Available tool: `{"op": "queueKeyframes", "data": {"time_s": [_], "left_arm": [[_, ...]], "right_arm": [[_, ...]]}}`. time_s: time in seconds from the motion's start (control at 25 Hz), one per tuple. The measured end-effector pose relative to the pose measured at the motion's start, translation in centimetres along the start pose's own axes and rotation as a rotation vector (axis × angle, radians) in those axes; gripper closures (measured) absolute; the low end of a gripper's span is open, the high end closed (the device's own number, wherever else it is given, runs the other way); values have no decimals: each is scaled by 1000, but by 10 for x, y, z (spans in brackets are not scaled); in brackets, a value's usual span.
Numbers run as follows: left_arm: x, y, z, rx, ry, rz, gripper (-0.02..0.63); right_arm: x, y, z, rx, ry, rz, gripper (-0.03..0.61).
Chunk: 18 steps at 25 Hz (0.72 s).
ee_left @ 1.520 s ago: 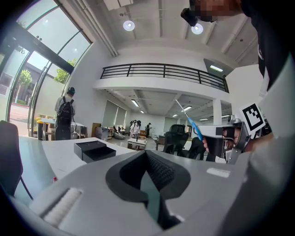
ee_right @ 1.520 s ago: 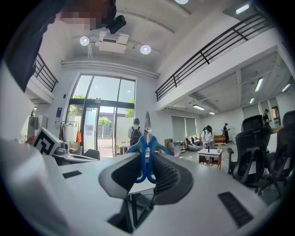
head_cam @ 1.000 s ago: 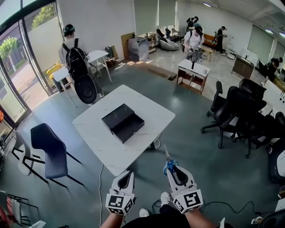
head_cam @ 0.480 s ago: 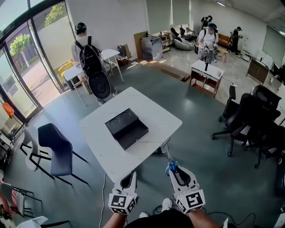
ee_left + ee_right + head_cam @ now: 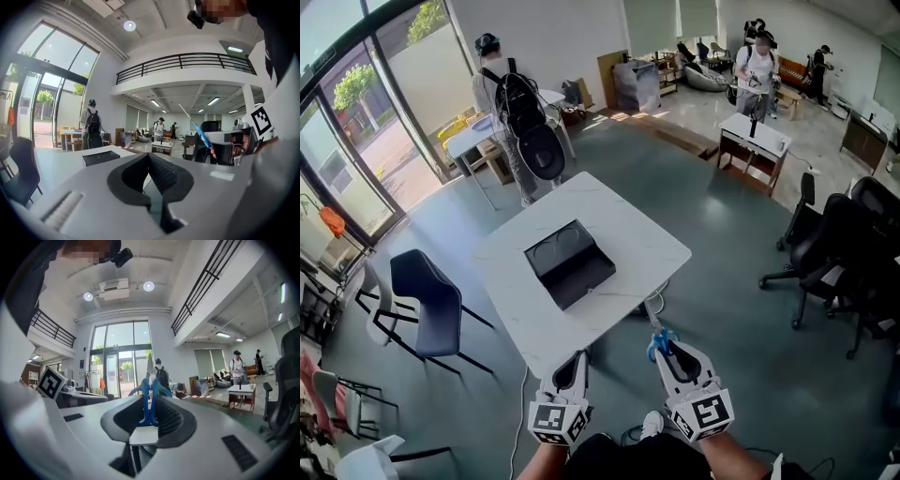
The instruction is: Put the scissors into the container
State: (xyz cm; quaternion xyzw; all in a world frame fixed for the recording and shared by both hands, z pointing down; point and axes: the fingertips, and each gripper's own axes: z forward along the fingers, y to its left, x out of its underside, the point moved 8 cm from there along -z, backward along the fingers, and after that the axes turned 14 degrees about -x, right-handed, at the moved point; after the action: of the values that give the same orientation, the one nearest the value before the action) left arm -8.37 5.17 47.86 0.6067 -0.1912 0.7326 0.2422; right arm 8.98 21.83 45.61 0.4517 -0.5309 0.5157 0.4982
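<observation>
The black open container (image 5: 570, 262) sits on the white table (image 5: 628, 234), also seen in the left gripper view as a dark box (image 5: 100, 157). My right gripper (image 5: 662, 347) is held low, short of the table's near edge, shut on the blue-handled scissors (image 5: 656, 336). Their blades point up and forward toward the table. In the right gripper view the blue handles (image 5: 148, 399) stand upright between the pads. My left gripper (image 5: 573, 364) is beside it, shut and empty (image 5: 151, 159). From there the scissors (image 5: 201, 134) show at the right.
A dark chair (image 5: 427, 295) stands left of the table. Black office chairs (image 5: 834, 244) are at the right. A person with a backpack (image 5: 520, 103) stands beyond the table by the glass wall. More people and a small white table (image 5: 755, 136) are at the back.
The view has moved closer to the table and turned slightly left. Both grippers keep the same pose, the scissors still in the right one.
</observation>
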Motion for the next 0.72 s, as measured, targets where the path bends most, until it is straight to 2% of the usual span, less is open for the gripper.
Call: {"op": "queueKeyframes", "data": {"time_s": [0.28, 0.72], "left_arm": [[0, 11, 7, -62, 9, -17, 604], [0, 58, 44, -114, 0, -55, 604]], "right_arm": [[-5, -10, 24, -66, 7, -15, 494], [-8, -19, 99, -141, 33, -50, 494]]}}
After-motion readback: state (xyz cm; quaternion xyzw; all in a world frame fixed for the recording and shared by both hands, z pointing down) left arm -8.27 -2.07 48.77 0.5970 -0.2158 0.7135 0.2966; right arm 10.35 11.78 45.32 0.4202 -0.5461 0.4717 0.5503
